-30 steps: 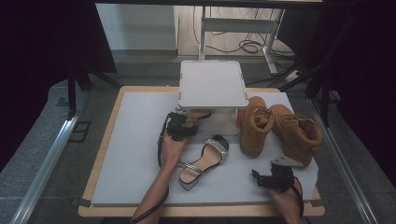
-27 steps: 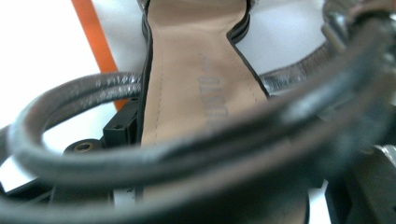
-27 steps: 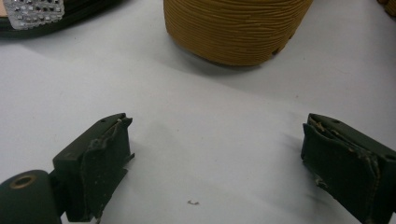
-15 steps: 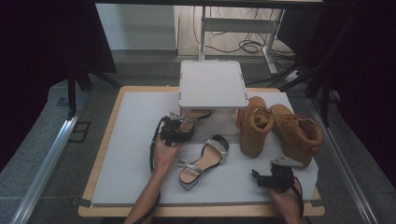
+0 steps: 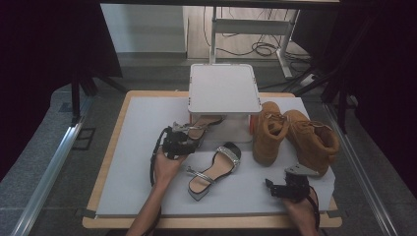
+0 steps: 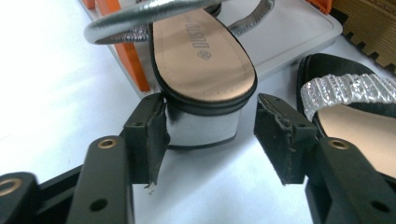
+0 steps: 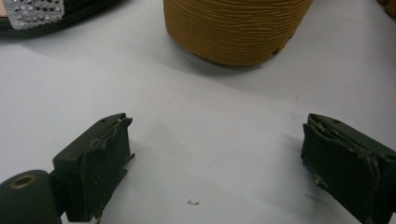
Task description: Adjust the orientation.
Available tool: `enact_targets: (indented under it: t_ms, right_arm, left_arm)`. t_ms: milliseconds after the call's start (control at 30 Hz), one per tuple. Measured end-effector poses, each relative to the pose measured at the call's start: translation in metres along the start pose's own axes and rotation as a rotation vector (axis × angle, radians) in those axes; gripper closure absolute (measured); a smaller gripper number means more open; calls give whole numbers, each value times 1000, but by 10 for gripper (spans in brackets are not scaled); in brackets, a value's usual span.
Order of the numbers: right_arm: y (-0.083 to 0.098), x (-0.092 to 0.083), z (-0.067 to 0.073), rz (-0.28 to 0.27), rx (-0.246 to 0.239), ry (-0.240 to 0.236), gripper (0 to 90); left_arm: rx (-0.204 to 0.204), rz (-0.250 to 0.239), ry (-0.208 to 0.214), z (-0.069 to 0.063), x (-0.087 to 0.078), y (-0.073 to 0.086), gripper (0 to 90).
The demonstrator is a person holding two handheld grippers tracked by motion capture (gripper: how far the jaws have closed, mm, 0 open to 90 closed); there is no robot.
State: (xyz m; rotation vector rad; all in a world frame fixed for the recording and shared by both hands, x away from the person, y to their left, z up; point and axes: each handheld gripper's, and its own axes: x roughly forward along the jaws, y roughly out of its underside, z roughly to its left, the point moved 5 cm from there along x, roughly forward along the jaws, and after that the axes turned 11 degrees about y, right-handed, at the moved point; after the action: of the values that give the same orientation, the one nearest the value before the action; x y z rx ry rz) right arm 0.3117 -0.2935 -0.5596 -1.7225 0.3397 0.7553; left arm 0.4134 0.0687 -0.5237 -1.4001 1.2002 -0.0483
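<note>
A silver-strapped sandal (image 5: 204,123) lies half under the white stand (image 5: 223,88), heel toward me. My left gripper (image 5: 186,135) reaches its block heel (image 6: 203,126). In the left gripper view my left gripper (image 6: 210,135) has the heel between its jaws, which have just been closing. One pad (image 6: 149,135) touches the heel and the other pad (image 6: 280,135) stands off it. The matching sandal (image 5: 214,169) (image 6: 345,102) lies on the mat beside it. My right gripper (image 5: 278,187) (image 7: 215,158) rests open at the front right, nothing between its fingers.
Two tan boots (image 5: 268,132) (image 5: 312,140) stand right of the stand; one ribbed sole (image 7: 233,28) is just ahead of my right gripper. The stand has orange legs (image 6: 128,56). The white mat (image 5: 142,128) covers the wooden table.
My left gripper has shifted a little left and toward the person, and its jaws have narrowed around the sandal heel. The right gripper has stayed put.
</note>
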Motion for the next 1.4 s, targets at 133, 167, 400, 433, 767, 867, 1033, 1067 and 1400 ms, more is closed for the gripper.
enact_targets:
  t_ms: [133,167,400,433,767,867,1033,1067,1400]
  right_arm:
    - [0,0,0,0,0,0,80]
    - [0,0,0,0,0,0,80]
    - [0,0,0,0,0,0,80]
    - [0,0,0,0,0,0,80]
    - [0,0,0,0,0,0,80]
    - [0,0,0,0,0,0,80]
    - [0,0,0,0,0,0,80]
    - [0,0,0,-1,-1,0,80]
    - [0,0,0,0,0,0,80]
  left_arm:
    - [4,1,3,0,-2,1,485]
    - [2,-1,7,0,-3,2,490]
    - [9,3,-7,-2,-4,3,561]
    - [9,4,-5,-2,-4,3,575]
    - [41,21,31,-14,1,2,639]
    - [50,26,45,-17,3,2,640]
    - [30,23,82,-21,1,3,631]
    - [27,20,98,-22,0,4,643]
    - [58,30,136,-27,2,0,829]
